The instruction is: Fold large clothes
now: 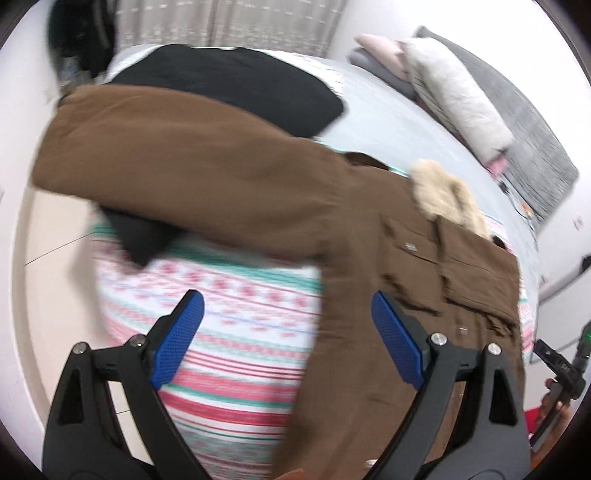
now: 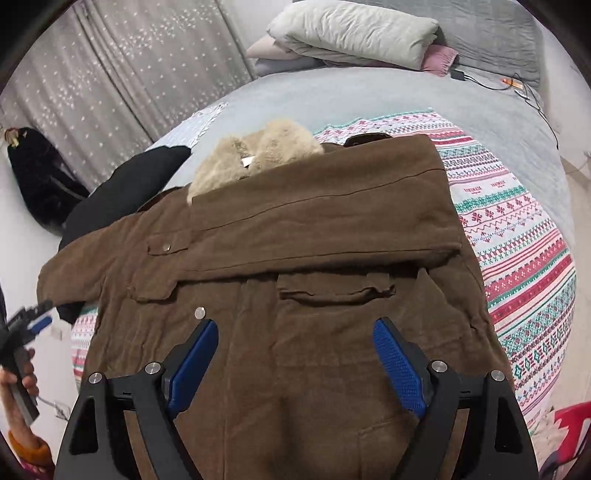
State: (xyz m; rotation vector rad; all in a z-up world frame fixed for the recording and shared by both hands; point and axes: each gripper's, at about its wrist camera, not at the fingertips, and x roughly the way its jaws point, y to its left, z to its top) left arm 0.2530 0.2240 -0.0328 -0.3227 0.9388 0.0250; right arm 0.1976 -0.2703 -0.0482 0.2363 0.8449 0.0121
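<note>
A large brown coat with a beige fur collar lies on the bed. One sleeve is folded across its chest. In the left wrist view the coat lies to the right and its other sleeve stretches out to the left. My left gripper is open and empty above the coat's left edge and the patterned blanket. My right gripper is open and empty over the coat's lower body. The left gripper also shows at the left edge of the right wrist view.
A black garment lies beyond the sleeve. The bed has a grey sheet, with folded bedding and a pillow at its head. Cables lie near them. A black bag stands by the curtain.
</note>
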